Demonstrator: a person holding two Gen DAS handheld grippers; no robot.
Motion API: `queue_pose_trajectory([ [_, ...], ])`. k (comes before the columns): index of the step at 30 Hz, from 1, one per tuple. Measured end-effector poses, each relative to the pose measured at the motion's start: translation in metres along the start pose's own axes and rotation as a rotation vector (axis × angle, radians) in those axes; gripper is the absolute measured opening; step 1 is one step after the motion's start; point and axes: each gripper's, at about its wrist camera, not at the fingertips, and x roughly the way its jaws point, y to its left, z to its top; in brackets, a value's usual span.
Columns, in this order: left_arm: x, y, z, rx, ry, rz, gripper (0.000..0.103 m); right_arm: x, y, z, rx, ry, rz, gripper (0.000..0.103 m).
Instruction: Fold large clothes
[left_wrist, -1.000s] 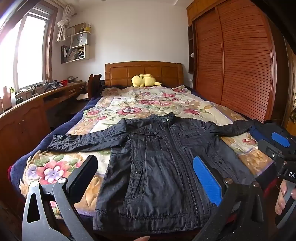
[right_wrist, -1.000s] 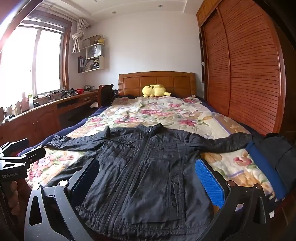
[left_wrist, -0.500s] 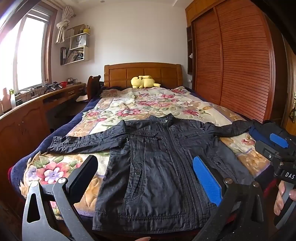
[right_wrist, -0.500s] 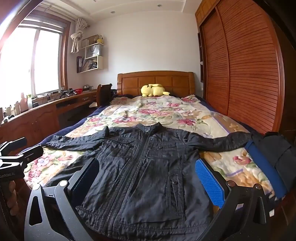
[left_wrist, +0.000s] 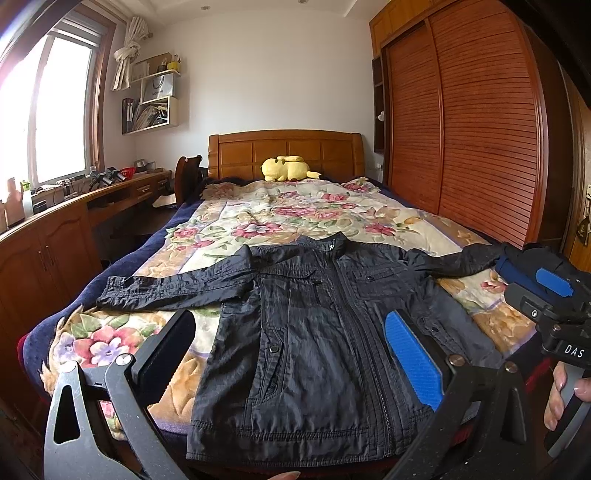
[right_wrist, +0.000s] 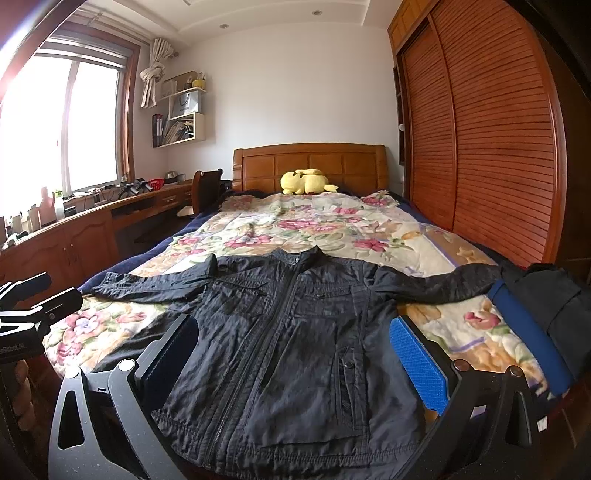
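A black zip jacket (left_wrist: 314, 332) (right_wrist: 291, 350) lies flat and face up on the floral bedspread (left_wrist: 280, 218) (right_wrist: 314, 225), hem toward me, both sleeves spread out sideways. My left gripper (left_wrist: 290, 349) hovers open above the jacket's lower front, touching nothing. My right gripper (right_wrist: 295, 356) is open too, held over the hem area with nothing between its fingers. The right gripper (left_wrist: 554, 295) also shows at the right edge of the left wrist view, a hand (left_wrist: 565, 391) on its handle. The left gripper (right_wrist: 40, 299) shows at the left edge of the right wrist view.
A yellow plush toy (left_wrist: 286, 168) (right_wrist: 306, 181) sits by the wooden headboard (left_wrist: 284, 151). A wooden desk (left_wrist: 48, 229) with clutter runs along the left under the window. Slatted wardrobe doors (left_wrist: 480, 140) line the right. Dark and blue folded clothing (right_wrist: 539, 314) lies at the bed's right edge.
Both views have tilted upward a little, so the jacket and bed sit lower in frame. Both grippers stay open and the jacket has not moved.
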Motion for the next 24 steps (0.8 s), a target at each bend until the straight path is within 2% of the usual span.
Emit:
queue_pose_trajectory([
  [24, 0.0004, 0.0025, -0.0011, -0.001, 0.004, 0.004, 0.103, -0.0006, -0.0016, -0.0002, 0.004, -0.004, 0.007, 0.103],
])
